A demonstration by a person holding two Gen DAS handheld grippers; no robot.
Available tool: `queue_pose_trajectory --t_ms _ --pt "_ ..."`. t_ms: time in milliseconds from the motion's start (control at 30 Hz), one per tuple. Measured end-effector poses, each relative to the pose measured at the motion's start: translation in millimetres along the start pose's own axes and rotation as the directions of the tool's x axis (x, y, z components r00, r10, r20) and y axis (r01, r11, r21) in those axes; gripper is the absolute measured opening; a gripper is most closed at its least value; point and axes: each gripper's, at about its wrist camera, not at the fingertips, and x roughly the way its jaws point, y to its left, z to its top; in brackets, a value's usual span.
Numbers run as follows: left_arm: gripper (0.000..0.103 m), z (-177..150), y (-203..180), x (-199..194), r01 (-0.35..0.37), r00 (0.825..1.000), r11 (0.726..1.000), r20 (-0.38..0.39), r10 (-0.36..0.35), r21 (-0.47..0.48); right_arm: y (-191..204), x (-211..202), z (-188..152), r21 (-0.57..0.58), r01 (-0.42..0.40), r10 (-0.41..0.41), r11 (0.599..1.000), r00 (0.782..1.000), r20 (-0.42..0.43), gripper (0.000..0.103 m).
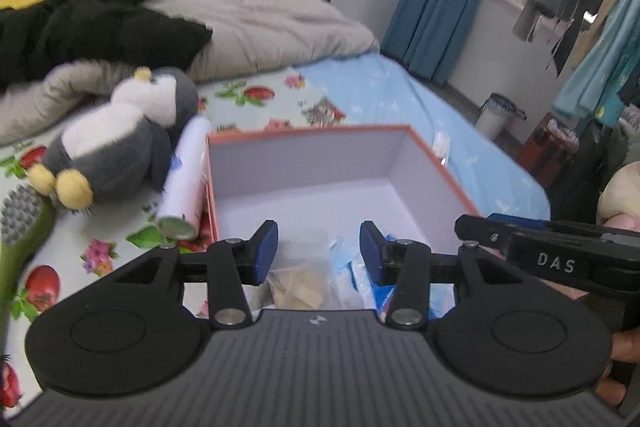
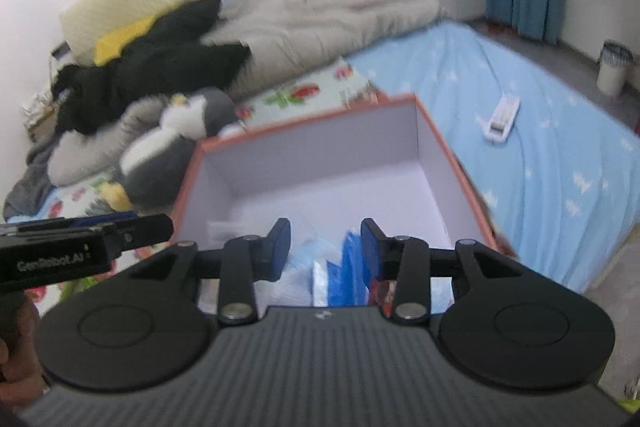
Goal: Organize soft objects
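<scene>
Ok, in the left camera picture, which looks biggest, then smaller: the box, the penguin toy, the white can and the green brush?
1. box
2. penguin toy
3. white can and green brush: look about alike, and the brush is cut off at the picture's edge, so no ranking.

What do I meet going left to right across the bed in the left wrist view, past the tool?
Green brush → plush penguin → white spray can → open box → small white item on the blue sheet → white bin on the floor.
</scene>
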Motion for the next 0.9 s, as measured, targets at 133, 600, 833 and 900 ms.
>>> queue_pose_trajectory --t_ms 133,600,833,900 --pt "0.051 1.4 -3.7 -40.6 0.012 0.999 1.000 0.046 -0.012 -0.001 11.7 -37.2 4.7 -0.020 -0.006 0.007 1.000 0.998 0.060 0.042" --pt "0.051 -35.7 -18.0 -140.9 0.016 0.990 0.999 0.136 -0.020 0.027 44.1 -110.7 -28.7 -0.069 -0.005 0.014 0.998 0.990 0.137 0.042" --pt "0.051 -70.8 -16.0 -164.3 -0.009 0.992 1.000 0.128 0.008 0.007 49.3 -128.1 -58.0 -0.093 -0.001 0.012 0.996 0.993 0.117 0.042" --pt "0.051 -82.1 -14.8 -166.6 -0.017 0.993 1.000 0.118 0.017 0.004 50.1 -129.9 -67.5 -0.113 -0.004 0.015 0.994 0.994 0.104 0.042"
